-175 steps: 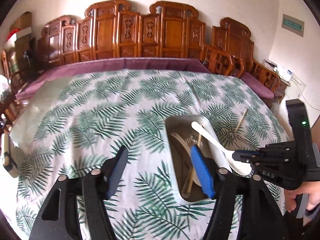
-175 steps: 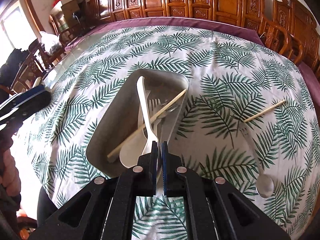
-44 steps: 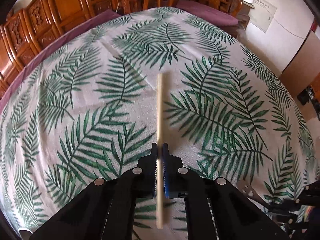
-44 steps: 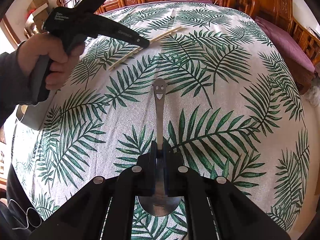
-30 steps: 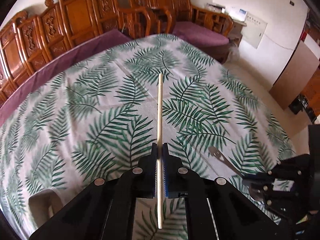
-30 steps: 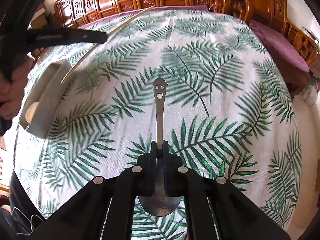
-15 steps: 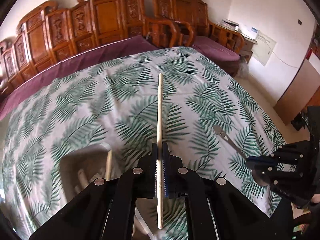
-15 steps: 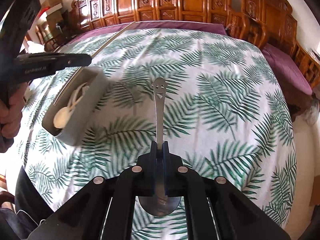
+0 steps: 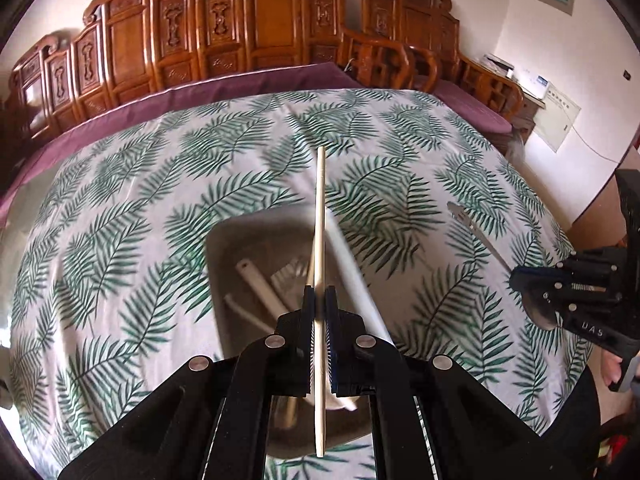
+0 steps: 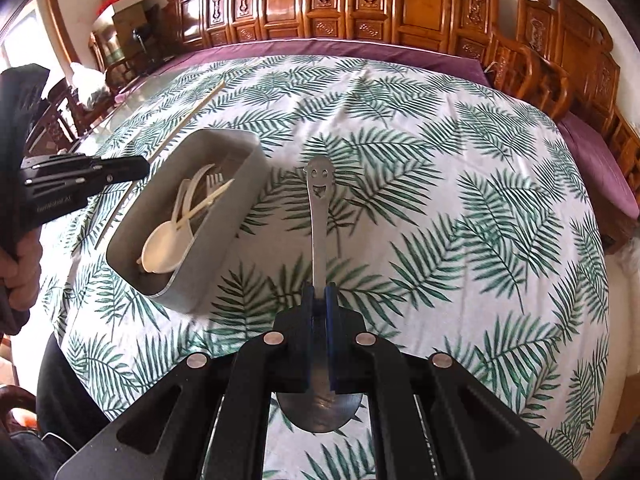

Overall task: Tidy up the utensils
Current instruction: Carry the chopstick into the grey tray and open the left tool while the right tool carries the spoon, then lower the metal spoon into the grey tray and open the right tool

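Under left gripper: grey tray point(image 9: 224, 248) now sits directly below the left gripper point(image 9: 320, 336); a second ago only bare leaf-print cloth was under it, so the carry has reached the drop zone.
Left gripper state: jaws pinched tight on the chopstick point(image 9: 320, 216), gripped low on the stick, long end pointing ahead over the tray, short end sticking back toward the camera.
Tray contents: white spoon point(image 10: 162, 250), a fork point(image 10: 214, 182) and another chopstick point(image 10: 208, 200) lie inside, ahead of and below the left gripper.
Between grippers: tray lies left of the right gripper, near but not under it; a moment ago it was further off at frame edge.
Right gripper state: right gripper point(image 10: 320, 340) clamped shut on the metal spoon point(image 10: 318, 208), holding the neck just above the bowl, smiley-face handle end pointing forward, bowl behind the jaws.
Spoon position: in the air over the desk point(image 10: 480, 200), clear of the tray, right of it.
Change meaning: both last loose utensils are lifted and closing on the tray; likely chopstick release first, spoon needs a further shift left.
Risk: long chopstick could bridge the tray rim if dropped crooked.
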The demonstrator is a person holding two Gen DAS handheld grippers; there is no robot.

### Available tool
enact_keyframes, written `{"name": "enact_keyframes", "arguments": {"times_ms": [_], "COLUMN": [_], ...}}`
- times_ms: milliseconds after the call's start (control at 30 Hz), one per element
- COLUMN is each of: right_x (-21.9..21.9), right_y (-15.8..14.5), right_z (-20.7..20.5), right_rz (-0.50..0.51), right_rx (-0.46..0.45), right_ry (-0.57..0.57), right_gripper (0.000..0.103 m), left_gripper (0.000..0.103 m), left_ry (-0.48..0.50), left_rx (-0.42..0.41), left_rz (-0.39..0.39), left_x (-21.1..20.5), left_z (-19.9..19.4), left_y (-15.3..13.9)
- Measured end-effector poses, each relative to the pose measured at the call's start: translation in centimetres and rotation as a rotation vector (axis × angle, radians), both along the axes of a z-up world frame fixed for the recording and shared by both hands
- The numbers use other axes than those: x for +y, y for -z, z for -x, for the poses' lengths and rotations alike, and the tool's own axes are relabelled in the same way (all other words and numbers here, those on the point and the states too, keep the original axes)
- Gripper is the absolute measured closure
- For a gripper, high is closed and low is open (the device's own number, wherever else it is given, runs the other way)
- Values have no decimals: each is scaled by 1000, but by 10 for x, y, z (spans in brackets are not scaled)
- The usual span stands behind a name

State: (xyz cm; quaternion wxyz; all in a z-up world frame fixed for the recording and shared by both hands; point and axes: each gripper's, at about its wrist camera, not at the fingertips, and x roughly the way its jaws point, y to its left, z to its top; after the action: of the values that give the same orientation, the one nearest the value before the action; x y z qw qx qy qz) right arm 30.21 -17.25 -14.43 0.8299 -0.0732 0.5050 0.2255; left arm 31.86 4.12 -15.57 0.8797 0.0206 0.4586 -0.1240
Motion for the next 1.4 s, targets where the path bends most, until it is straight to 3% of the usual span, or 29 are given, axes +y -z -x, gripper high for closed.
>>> {"name": "enact_keyframes", "arguments": {"times_ms": [433, 1033, 1400], "right_x": [50, 104, 144], "right_y": [-25, -18, -2], "right_z": [-11, -21, -31], "right_rz": [3, -24, -58], "right_rx": [-43, -15, 35], "right_ry": [-72, -136, -126], "right_gripper": [96, 96, 96], "left_gripper": [99, 98, 67], "left_ry": [-39, -68, -136], "left_rx": [76, -20, -106], "left_rz": [41, 57, 45], "left_x": [23, 45, 75], "left_z": [-1, 15, 39], "left_y": [39, 10, -12]}}
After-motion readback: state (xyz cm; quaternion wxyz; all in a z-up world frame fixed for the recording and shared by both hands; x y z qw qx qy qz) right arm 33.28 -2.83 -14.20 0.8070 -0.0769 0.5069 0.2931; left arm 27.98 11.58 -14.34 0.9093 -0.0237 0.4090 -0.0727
